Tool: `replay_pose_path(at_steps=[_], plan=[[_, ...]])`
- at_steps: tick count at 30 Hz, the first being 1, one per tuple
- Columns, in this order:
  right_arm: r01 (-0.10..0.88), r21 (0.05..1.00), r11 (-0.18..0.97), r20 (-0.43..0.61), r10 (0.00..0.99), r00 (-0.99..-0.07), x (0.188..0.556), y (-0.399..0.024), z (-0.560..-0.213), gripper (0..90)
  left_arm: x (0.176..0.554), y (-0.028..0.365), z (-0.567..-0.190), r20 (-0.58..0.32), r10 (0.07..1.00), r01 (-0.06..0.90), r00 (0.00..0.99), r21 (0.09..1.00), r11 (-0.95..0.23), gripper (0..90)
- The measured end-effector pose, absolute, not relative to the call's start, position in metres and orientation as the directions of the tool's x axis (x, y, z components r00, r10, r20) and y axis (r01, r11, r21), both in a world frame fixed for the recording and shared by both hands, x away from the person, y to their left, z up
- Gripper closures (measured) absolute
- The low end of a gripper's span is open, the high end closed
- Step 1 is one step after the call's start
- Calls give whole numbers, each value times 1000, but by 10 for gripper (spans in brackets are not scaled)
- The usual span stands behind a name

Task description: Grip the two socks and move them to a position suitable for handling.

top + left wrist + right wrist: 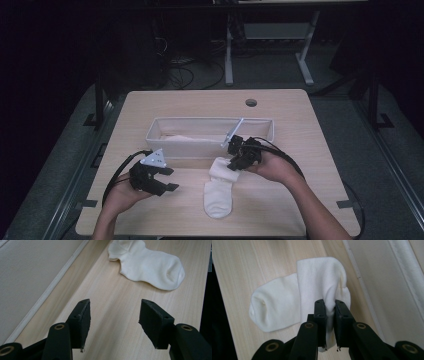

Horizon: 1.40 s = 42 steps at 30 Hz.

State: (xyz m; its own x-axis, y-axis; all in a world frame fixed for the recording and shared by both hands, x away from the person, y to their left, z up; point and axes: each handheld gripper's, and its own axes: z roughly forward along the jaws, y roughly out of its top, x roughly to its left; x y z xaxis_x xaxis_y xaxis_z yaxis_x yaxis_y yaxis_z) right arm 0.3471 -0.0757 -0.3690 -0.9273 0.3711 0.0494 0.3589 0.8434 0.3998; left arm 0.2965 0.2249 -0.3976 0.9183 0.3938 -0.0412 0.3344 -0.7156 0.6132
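Sock is pinched at its cuff by our right gripper, left gripper spread empty; we judge that thin bite could slip.

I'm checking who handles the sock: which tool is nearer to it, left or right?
Right. The right tool is shut on the cuff end of the white sock, touching it. The left tool is open, apart from the sock, off to its left.
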Motion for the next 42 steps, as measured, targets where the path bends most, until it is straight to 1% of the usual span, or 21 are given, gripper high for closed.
replay_pose_path(at_steps=[12, 21, 23, 27, 32, 42], plan=[[323, 348, 880, -14, 350, -937, 351, -63, -384, 808, 297, 226, -398, -47, 398, 340, 916, 615, -711, 419], [293, 331, 897, -34, 321, -946, 345, -56, -390, 796, 297, 226, -398, -45, 399, 339, 916, 619, -708, 419], [288, 342, 894, -28, 316, -948, 343, -56, -392, 794, 297, 226, -398, -46, 398, 339, 916, 618, -709, 419], [280, 322, 904, -39, 309, -950, 341, -57, -400, 789, 296, 225, -398, -48, 399, 341, 916, 617, -710, 419], [267, 342, 901, -31, 295, -955, 337, -61, -399, 779, 297, 224, -399, -53, 399, 344, 915, 618, -707, 419], [239, 365, 900, -12, 261, -965, 324, -62, -393, 715, 296, 223, -399, -54, 397, 343, 916, 617, -708, 419]])
